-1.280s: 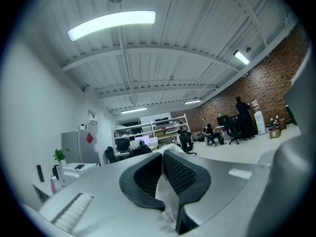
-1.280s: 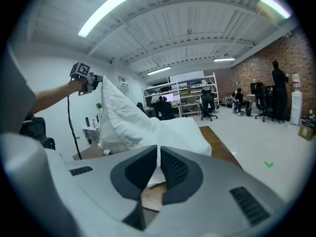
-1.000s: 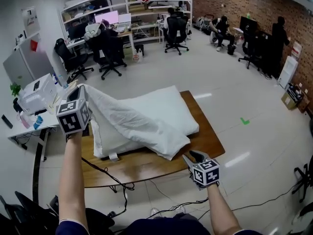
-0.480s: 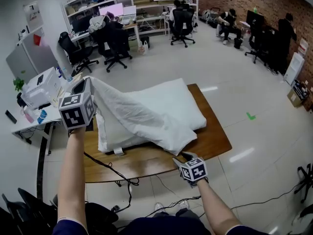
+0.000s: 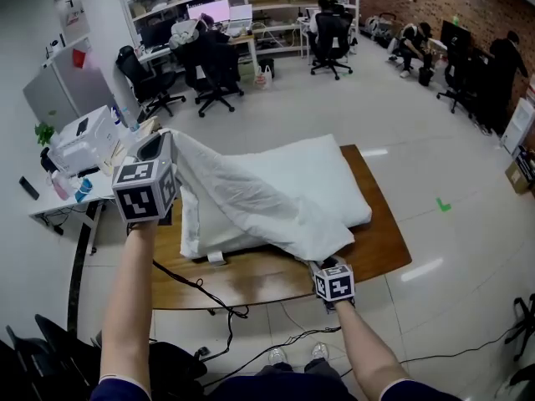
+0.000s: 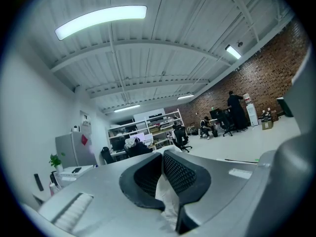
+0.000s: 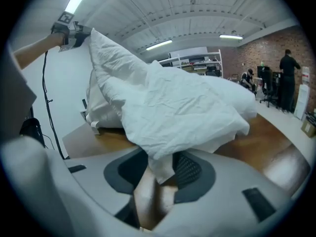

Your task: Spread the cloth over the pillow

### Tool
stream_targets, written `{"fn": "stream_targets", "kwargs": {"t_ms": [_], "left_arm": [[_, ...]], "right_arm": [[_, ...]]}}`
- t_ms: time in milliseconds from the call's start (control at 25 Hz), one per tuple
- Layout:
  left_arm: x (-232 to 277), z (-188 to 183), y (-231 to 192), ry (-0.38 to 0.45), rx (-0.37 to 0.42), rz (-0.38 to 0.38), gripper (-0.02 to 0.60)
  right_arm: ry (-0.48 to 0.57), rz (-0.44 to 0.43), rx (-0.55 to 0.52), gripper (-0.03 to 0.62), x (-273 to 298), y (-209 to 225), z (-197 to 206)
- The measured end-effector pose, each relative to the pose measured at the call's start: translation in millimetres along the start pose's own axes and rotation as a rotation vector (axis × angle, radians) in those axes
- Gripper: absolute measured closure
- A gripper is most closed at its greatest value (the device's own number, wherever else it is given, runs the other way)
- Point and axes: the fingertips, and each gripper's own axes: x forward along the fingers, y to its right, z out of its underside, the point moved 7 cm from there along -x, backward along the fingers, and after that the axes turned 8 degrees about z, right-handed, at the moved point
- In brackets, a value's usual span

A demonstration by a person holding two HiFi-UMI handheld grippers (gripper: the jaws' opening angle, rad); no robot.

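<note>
A white pillow (image 5: pixel 322 167) lies on the wooden table (image 5: pixel 251 276). A white cloth (image 5: pixel 251 203) is draped over its near half. My left gripper (image 5: pixel 156 146) is shut on the cloth's left corner (image 6: pixel 168 204) and holds it up above the table's left end. My right gripper (image 5: pixel 323 263) is low at the table's near edge, at the cloth's near corner. That corner (image 7: pixel 163 167) hangs between its jaws, which have just been closing but still stand apart from it. In the right gripper view the cloth (image 7: pixel 173 102) slopes up to the raised left gripper (image 7: pixel 74 31).
A white desk with a printer (image 5: pixel 84 144) stands left of the table. A black cable (image 5: pixel 201 295) hangs off the table's near edge to the floor. Office chairs, desks and shelves fill the back, and several people sit at the far right by the brick wall.
My right gripper has sunk and moved in to the cloth's near corner, which now hangs between its jaws. The left gripper has stayed up with its corner.
</note>
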Motion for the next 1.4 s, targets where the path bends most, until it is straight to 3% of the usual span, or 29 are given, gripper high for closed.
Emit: {"fn": "stream_targets", "kwargs": {"t_ms": [240,840,1400], "left_arm": [[6,8,-1,-0.009,-0.004,0.006,0.568],[-4,24,-11,-0.029,-0.064,-0.019,0.568],[-42,6,-46,-0.004,-0.098,-0.079,0.568]], "right_arm": [[0.089,0.021,-0.044,0.585,-16,-1,-27],[0.338,0.069,-0.147,0.589,-116,46,-148],[0.412,0.092,-0.245,0.589,-183,98,-246]]}}
